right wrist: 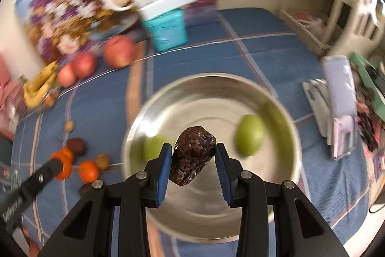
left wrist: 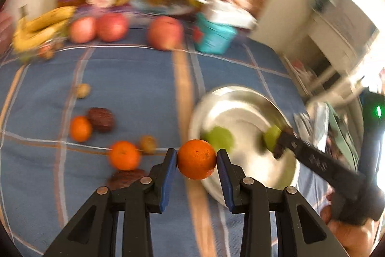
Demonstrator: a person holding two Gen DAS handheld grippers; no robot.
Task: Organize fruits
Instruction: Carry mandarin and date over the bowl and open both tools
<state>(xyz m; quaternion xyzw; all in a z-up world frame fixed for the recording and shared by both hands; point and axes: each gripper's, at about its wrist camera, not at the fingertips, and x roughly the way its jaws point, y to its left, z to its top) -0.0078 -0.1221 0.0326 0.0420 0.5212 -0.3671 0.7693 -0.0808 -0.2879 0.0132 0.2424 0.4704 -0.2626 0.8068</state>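
My left gripper [left wrist: 196, 158] is shut on an orange [left wrist: 196, 158], held above the blue checked cloth just left of the steel bowl [left wrist: 243, 107]. My right gripper [right wrist: 193, 158] is shut on a dark wrinkled date [right wrist: 192, 157] and holds it over the steel bowl [right wrist: 211, 88]. Two green fruits [right wrist: 249, 135] [right wrist: 154, 147] lie in the bowl. The right gripper also shows in the left wrist view [left wrist: 279, 148] over the bowl. More oranges [left wrist: 124, 155] [left wrist: 80, 128], a dark date [left wrist: 101, 119] and small brown fruits [left wrist: 147, 144] lie on the cloth.
Red apples [left wrist: 164, 32] and bananas [left wrist: 41, 28] lie at the far edge by a teal box [left wrist: 214, 36]. A floral cloth hangs behind. White and grey items [right wrist: 336, 107] lie right of the bowl, with furniture beyond.
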